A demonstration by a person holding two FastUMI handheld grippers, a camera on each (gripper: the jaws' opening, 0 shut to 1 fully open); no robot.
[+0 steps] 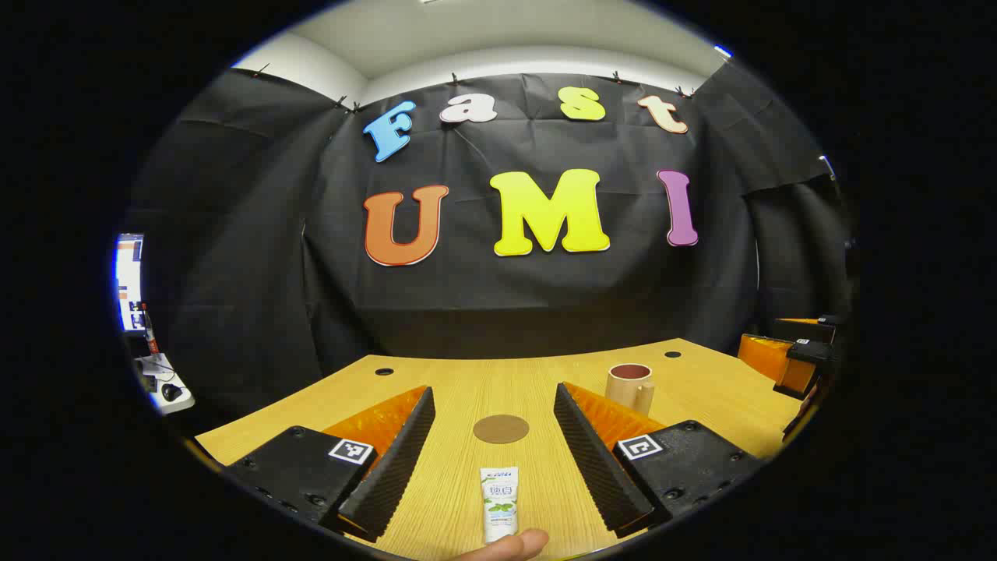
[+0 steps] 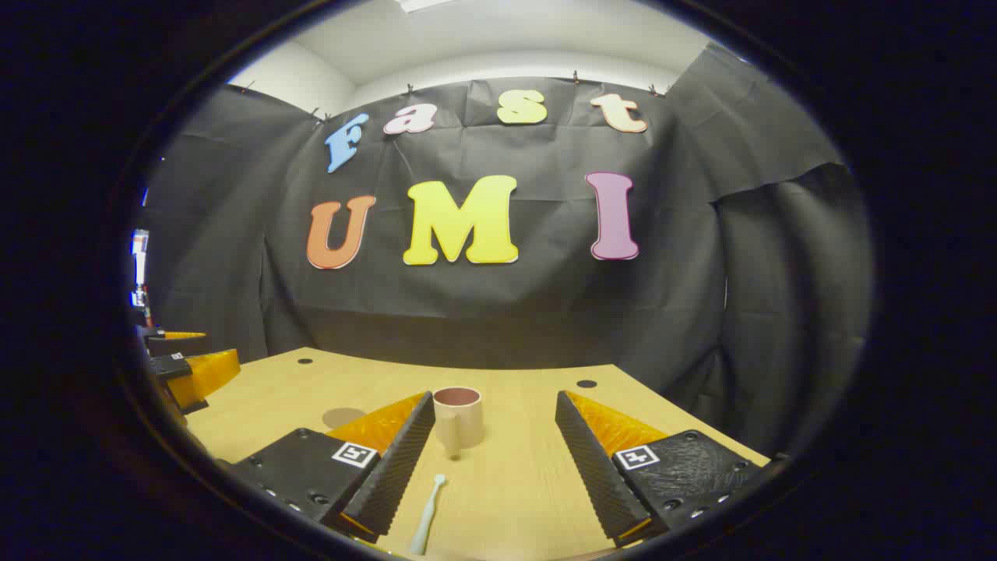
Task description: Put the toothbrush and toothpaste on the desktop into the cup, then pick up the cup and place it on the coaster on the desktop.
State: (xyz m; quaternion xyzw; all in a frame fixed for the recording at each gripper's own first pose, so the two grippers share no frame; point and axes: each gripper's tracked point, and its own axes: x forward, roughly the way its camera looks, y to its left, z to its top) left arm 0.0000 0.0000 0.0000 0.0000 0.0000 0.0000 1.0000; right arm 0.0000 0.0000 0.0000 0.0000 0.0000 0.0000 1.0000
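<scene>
Left claw (image 1: 494,436) spread wide above the wooden table (image 1: 545,374), pinching nothing. Between its fingers, near, a white toothpaste tube (image 1: 499,502) lying flat, lengthwise, with a fingertip (image 1: 514,545) at its near end, apparently touching it. Just beyond the tube, a round brown coaster (image 1: 501,428) flat on the table, apart from it. Farther right, a tan cup (image 1: 630,386) standing upright, handle facing near. In the right gripper view, right claw (image 2: 493,448) likewise spread and holding nothing. Between its fingers, toward the left one, a pale toothbrush (image 2: 427,518) lying on the table; head end hard to make out. Beyond it, the cup upright, well apart from the toothbrush. Far left, the coaster seen as a dark oval.
</scene>
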